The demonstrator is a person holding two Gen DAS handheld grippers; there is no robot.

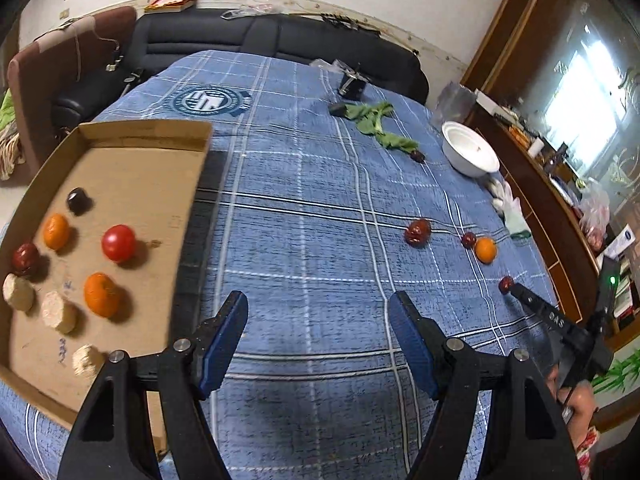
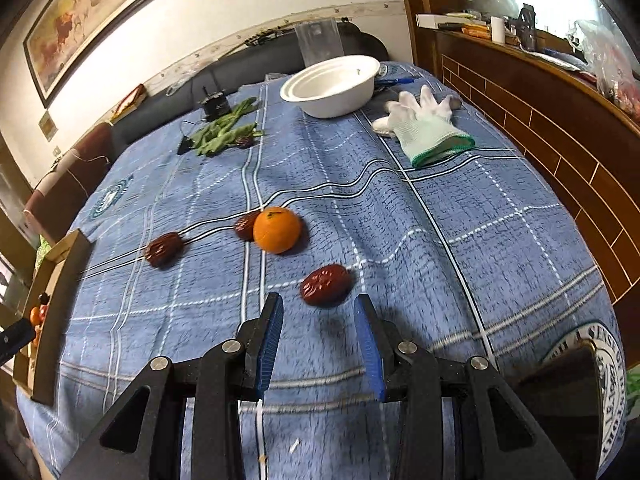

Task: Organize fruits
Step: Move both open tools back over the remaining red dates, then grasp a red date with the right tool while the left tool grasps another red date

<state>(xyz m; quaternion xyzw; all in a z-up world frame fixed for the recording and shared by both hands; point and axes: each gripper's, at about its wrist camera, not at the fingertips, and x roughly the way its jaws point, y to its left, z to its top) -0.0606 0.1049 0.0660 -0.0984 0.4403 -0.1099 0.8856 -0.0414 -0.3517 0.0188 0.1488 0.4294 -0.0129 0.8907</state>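
Observation:
A cardboard tray [image 1: 148, 136] at the left holds a tomato [image 1: 118, 242], two oranges [image 1: 101, 294], dates and pale round slices. My left gripper [image 1: 318, 312] is open and empty over the blue cloth beside the tray. My right gripper [image 2: 318, 312] is open, with a red date [image 2: 325, 284] just ahead of its fingertips; it also shows in the left wrist view [image 1: 506, 285]. An orange [image 2: 277, 229] and two more dates [image 2: 164, 249] lie further on, also visible in the left wrist view [image 1: 485, 249].
A white bowl [image 2: 332, 92] and a white glove [image 2: 428, 124] lie at the far right. Green leaves [image 2: 224, 132] and a small black device [image 2: 214, 106] sit at the back. A dark wooden cabinet [image 2: 560, 128] borders the right side.

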